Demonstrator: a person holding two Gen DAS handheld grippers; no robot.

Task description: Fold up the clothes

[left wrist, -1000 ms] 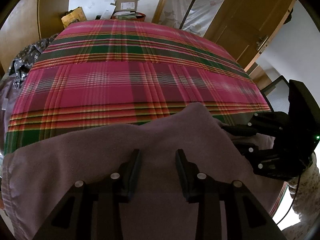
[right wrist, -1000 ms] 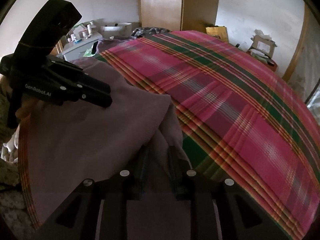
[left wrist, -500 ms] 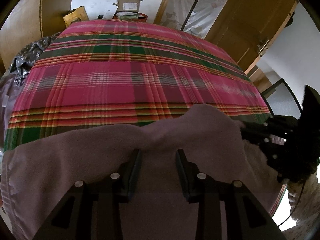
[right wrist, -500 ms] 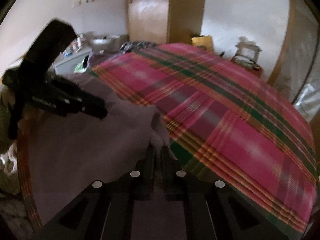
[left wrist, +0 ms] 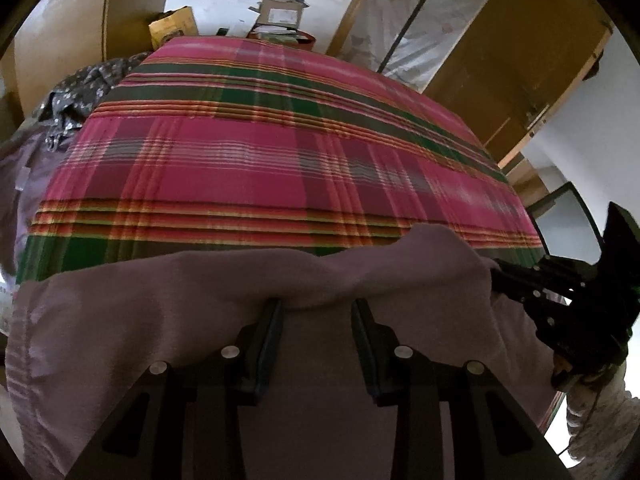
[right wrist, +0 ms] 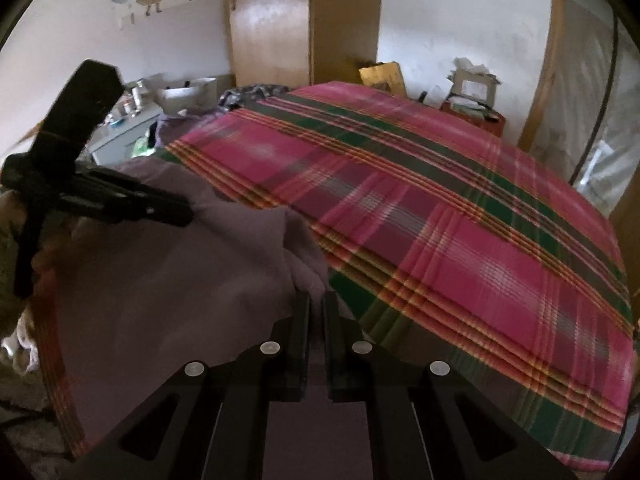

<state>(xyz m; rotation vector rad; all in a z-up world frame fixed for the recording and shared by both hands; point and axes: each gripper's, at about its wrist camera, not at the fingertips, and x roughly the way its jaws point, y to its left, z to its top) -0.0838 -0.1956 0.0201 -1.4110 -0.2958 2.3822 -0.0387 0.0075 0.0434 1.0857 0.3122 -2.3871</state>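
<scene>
A mauve garment (left wrist: 168,320) is lying across the near edge of a bed covered by a pink, green and orange plaid bedspread (left wrist: 248,168), as a person is working it with a hand-held gripper in each hand. The cloth is draping over the bedspread's nearest green band and spilling off the near side of the bed, with one rumpled fold rising toward the plaid.

The right gripper (right wrist: 316,304) is pinching a bunched edge of the garment where the cloth meets the bedspread's near border; its jaws are pressed almost together with a ridge of fabric caught between them. In the left wrist view the same tool (left wrist: 500,276) is reaching in from beyond the bed's near right corner, its tips buried in the cloth's raised edge.

The left gripper (left wrist: 316,304) is hovering over the middle of the garment, jaws spread apart, with cloth lying below the gap; whether its tips are touching the fabric cannot be told. In the right wrist view it (right wrist: 188,214) is pointing across the mauve cloth toward the plaid.

Beyond the bed's far end, cardboard boxes (left wrist: 280,12) are standing against a white wall, and a grey patterned fabric (left wrist: 76,96) is heaped at the bed's far left corner beside a wooden wardrobe (right wrist: 304,20).
</scene>
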